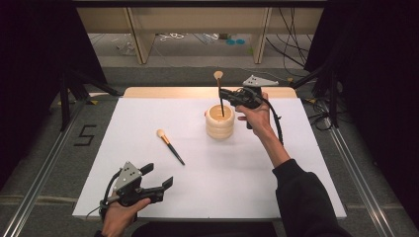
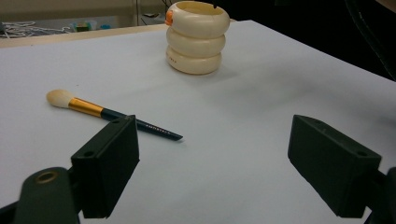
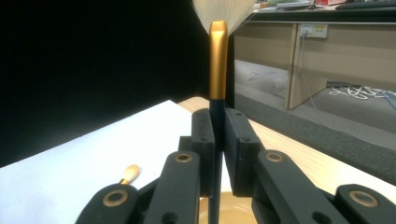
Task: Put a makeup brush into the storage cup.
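My right gripper [image 1: 224, 93] [image 3: 218, 135] is shut on the dark handle of a makeup brush [image 1: 220, 94] [image 3: 218, 60], which it holds upright with the bristles on top. The handle's lower end is inside a cream ribbed cup [image 1: 220, 123] [image 3: 236, 212] at the middle back of the white board. A second brush [image 1: 170, 146] [image 2: 112, 114] [image 3: 130, 173], with a gold ferrule and pale head, lies flat to the left of the cup. Near the front left corner my left gripper [image 1: 159, 175] [image 2: 217, 163] stands open with nothing in it, pointing toward that lying brush and the cup [image 2: 196, 39].
The white board [image 1: 276, 168] covers most of a wooden table; a strip of wood shows along its far edge. Dark curtains flank both sides. Metal rails run along the floor left and right, and wooden furniture legs and cables lie beyond the table.
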`<action>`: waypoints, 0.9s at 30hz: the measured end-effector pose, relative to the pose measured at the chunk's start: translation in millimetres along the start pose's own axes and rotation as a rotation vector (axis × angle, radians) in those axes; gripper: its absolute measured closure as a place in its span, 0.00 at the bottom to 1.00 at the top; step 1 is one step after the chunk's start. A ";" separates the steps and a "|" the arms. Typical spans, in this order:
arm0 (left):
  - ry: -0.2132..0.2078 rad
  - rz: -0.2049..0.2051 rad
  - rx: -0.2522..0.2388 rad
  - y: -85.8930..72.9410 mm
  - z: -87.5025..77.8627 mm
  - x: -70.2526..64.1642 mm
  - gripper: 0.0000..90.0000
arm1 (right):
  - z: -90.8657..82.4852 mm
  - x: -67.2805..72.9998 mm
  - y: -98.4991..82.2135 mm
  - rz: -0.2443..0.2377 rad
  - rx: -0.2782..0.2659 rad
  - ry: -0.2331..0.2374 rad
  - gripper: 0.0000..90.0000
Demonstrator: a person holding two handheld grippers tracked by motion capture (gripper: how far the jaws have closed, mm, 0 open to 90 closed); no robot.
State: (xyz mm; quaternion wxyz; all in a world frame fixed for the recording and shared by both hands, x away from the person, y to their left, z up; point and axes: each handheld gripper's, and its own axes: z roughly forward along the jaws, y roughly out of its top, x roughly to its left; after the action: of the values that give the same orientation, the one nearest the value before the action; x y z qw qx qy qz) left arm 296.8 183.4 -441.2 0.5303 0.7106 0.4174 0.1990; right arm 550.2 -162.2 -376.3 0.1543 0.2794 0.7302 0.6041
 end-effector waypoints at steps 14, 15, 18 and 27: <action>-0.005 0.021 0.005 0.6 -0.6 0.9 0.18 | 8.3 -1.6 -9.9 -0.014 0.023 -0.009 0.92; -0.005 0.013 0.005 0.4 -0.6 0.4 0.18 | 8.2 -1.6 -10.5 -0.010 0.026 -0.010 0.92; -0.003 0.019 0.005 0.5 -0.8 0.9 0.18 | 9.2 -2.7 -12.9 -0.007 0.026 -0.017 0.92; -0.002 0.019 0.005 0.6 -1.2 1.1 0.18 | 13.1 -3.9 -20.8 -0.004 0.039 -0.017 0.92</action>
State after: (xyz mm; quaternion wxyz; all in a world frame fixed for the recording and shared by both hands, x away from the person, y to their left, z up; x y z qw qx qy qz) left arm 296.8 185.0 -440.3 0.5272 0.7159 0.4105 0.2024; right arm 556.0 -156.5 -399.8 0.1563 0.2861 0.7411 0.5869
